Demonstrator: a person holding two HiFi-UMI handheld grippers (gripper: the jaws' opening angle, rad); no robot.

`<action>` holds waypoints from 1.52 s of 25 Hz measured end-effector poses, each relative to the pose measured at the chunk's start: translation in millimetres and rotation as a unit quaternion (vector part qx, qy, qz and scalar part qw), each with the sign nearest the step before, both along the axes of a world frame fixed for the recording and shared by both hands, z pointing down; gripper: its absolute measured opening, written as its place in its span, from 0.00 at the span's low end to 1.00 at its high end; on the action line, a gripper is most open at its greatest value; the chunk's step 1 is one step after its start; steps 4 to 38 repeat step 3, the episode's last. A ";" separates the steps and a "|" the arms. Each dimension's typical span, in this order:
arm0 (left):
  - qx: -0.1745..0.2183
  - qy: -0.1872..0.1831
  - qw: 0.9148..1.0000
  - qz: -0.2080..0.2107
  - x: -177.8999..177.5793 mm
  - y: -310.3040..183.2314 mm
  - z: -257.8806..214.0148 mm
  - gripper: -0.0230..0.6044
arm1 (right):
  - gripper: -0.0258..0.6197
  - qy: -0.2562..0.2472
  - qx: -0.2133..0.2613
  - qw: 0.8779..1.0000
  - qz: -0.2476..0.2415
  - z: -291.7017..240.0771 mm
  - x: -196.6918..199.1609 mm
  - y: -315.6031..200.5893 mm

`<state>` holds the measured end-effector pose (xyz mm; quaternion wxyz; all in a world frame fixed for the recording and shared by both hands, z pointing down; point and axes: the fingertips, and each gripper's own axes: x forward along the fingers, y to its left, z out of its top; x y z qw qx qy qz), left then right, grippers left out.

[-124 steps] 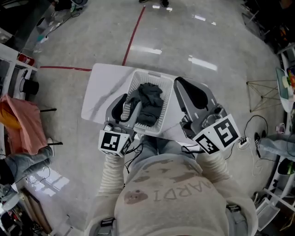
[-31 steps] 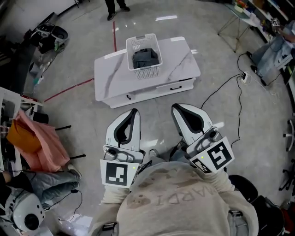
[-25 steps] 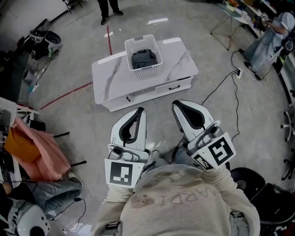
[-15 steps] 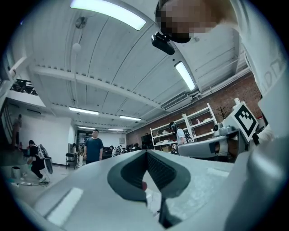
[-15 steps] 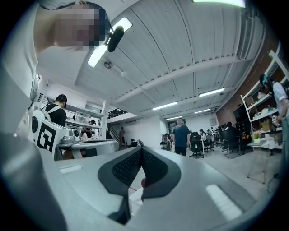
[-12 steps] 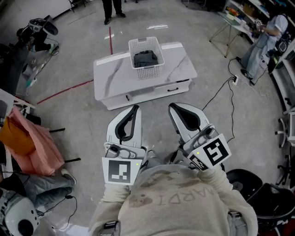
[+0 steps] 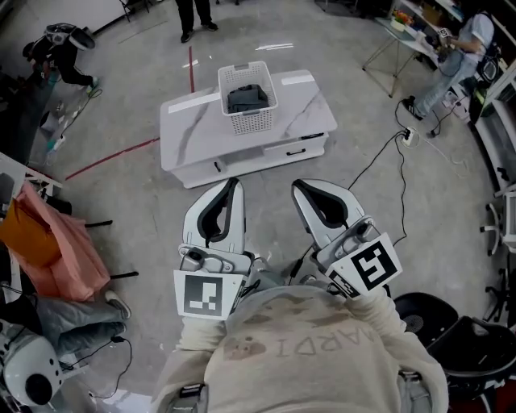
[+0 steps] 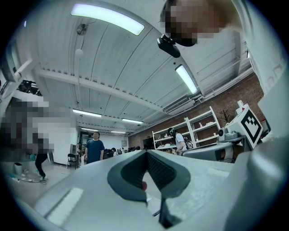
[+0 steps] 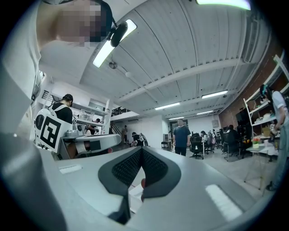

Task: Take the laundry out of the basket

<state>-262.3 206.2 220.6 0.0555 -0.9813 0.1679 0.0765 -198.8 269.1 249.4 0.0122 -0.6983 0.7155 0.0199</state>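
Note:
The white laundry basket (image 7: 247, 98) stands on a low white marble table (image 7: 282, 129) far ahead in the head view. Dark grey laundry (image 7: 246, 96) lies inside it. Both grippers are held close to the person's chest, well short of the table and above bare floor. My left gripper (image 7: 234, 183) is shut with nothing in it, and so is my right gripper (image 7: 297, 186). In the left gripper view the left gripper (image 8: 146, 152) points up toward the ceiling and back wall. In the right gripper view the right gripper (image 9: 142, 149) does likewise. Neither gripper view shows the basket.
A black cable (image 7: 379, 158) runs across the floor on the right. Pink and orange cloth (image 7: 44, 242) hangs at the left. A person (image 7: 193, 14) stands beyond the table, another (image 7: 453, 50) at the top right. A dark chair (image 7: 463, 339) sits at the lower right.
Five seconds ago both grippers were at the basket; now the person stands well back from the table. Over the last second the view shifted slightly and both grippers stayed shut and empty.

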 end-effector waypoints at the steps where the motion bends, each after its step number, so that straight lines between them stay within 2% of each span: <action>1: 0.001 0.002 1.000 0.000 -0.7 2.6 -0.9 0.04 | 0.08 0.001 0.000 1.000 0.001 1.4 -0.4 3.2; 38: 0.007 0.007 1.000 0.000 -2.1 7.6 -3.1 0.04 | 0.08 0.001 0.000 1.000 0.004 4.3 -0.7 9.3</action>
